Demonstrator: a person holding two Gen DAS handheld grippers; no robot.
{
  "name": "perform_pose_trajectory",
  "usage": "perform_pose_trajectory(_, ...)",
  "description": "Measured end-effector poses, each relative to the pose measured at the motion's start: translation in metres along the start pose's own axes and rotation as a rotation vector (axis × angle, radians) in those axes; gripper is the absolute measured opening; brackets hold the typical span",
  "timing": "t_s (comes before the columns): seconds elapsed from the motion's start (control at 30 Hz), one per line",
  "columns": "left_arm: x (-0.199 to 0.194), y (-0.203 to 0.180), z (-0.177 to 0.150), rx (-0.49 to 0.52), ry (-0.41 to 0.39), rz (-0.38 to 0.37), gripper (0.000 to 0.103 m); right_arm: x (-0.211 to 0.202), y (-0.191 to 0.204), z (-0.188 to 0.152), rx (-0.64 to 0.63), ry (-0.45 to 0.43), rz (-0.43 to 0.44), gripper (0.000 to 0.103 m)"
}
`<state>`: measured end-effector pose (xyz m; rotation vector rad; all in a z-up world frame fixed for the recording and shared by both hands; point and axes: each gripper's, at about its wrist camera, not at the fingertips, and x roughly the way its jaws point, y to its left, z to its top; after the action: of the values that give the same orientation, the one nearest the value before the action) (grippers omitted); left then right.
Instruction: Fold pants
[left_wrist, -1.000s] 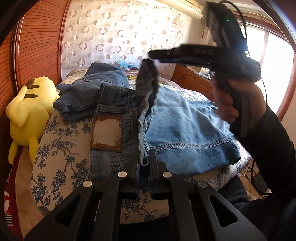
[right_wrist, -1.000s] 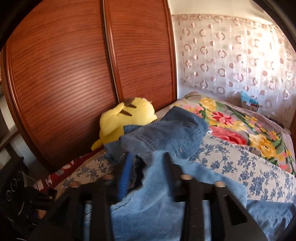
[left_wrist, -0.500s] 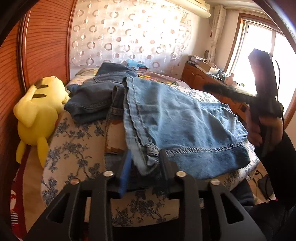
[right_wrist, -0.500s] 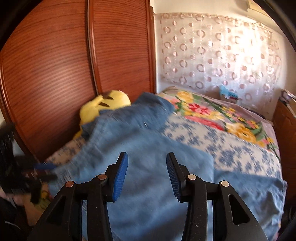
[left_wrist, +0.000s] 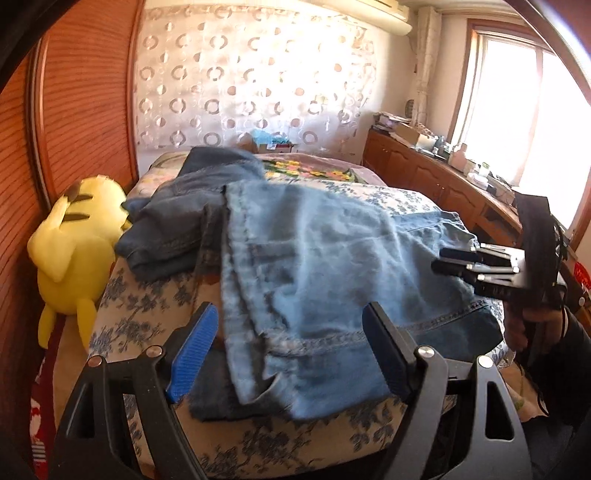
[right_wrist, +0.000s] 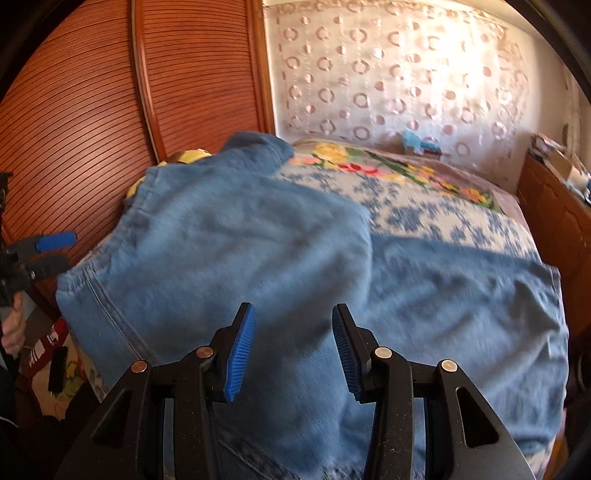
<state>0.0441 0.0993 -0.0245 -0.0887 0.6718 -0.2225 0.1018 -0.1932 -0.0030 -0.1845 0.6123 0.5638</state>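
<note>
From the left wrist, the light-blue pants (left_wrist: 314, 266) lie folded across the near end of the bed (left_wrist: 147, 306). The left gripper (left_wrist: 290, 350) has just been opening and holds nothing. From the right wrist, the right gripper (right_wrist: 291, 350) hovers part-open above limp, heavy denim; I'd pinch the thick hem.

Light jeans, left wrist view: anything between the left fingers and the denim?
Nothing visible. The left gripper has just been opening; its fingers straddle the near edge of the light jeans without pressing it. The darker jeans and yellow plush lie off to the left, clear of it.
</note>
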Motion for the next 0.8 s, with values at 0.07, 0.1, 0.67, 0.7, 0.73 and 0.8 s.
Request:
perform_pose_trajectory(0.07, 0.004, -0.006, 0.004, 0.015, -0.003, -0.007, 0.081, -0.003, -0.003, -0.005, 0.014, 0.008, -0.01, 0.045)
perform_pose_trajectory(0.1, 0.007, -0.01, 0.007, 0.021, -0.002, -0.011, 0.081, -0.003, -0.005, -0.006, 0.018, 0.01, -0.013, 0.045)
perform_pose_trajectory(0.67, 0.072, -0.056, -0.007, 0.088, 0.122, -0.035, 0.081, -0.02, -0.016, -0.042, 0.037, 0.024, -0.055, 0.063)
perform_pose_trajectory(0.7, 0.073, -0.059, -0.009, 0.094, 0.123, -0.028, 0.081, -0.021, -0.018, -0.043, 0.047, 0.023, -0.05, 0.063)
perform_pose_trajectory(0.73, 0.075, -0.06, -0.01, 0.1, 0.122, -0.022, 0.081, -0.023, -0.02, -0.044, 0.055, 0.022, -0.044, 0.063)
perform_pose_trajectory(0.8, 0.076, -0.061, -0.011, 0.106, 0.121, -0.016, 0.081, -0.029, -0.024, -0.046, 0.068, 0.019, -0.043, 0.063)
